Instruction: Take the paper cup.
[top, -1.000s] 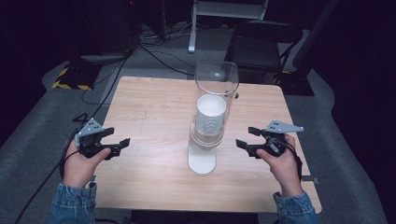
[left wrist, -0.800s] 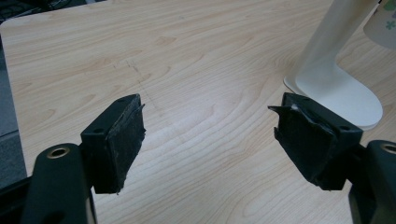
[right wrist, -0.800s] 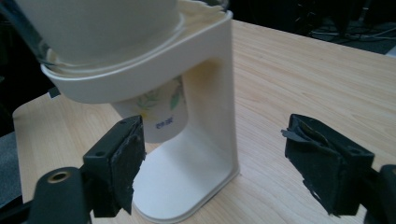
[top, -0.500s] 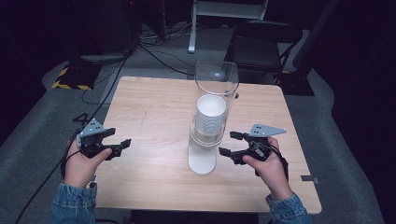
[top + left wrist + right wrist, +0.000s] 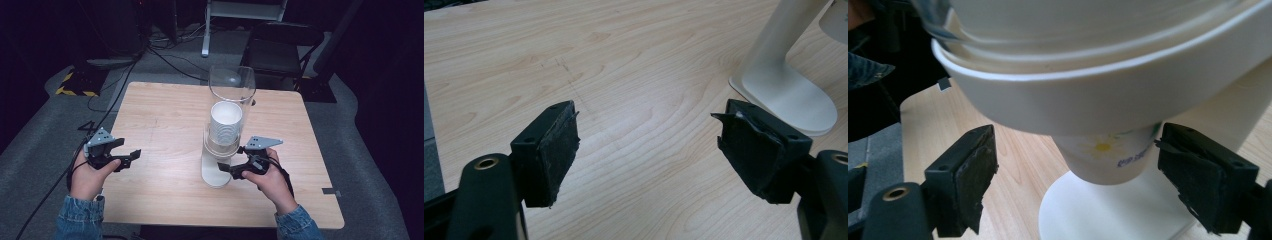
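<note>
A cup dispenser stands mid-table: a clear tube (image 5: 232, 85) holds a stack of white paper cups (image 5: 226, 120) above a white stand (image 5: 215, 172). In the right gripper view the lowest cup (image 5: 1103, 160), printed with a yellow flower, pokes down below the white collar (image 5: 1098, 95). My right gripper (image 5: 1075, 180) is open, one jaw on each side of that cup and not touching it; from above the right gripper (image 5: 231, 161) sits at the stand's right. My left gripper (image 5: 131, 150) is open and holds nothing, over bare wood (image 5: 624, 75) left of the stand's foot (image 5: 789, 95).
The wooden table (image 5: 165, 115) has its front edge close to both forearms. A dark chair (image 5: 277, 45) and cables (image 5: 165, 55) lie on the floor beyond the far edge. Denim sleeves (image 5: 80, 220) come in at the bottom.
My right gripper has moved left, from the table's right side up to the dispenser, and now brackets the lowest cup. The left gripper has hardly moved.
</note>
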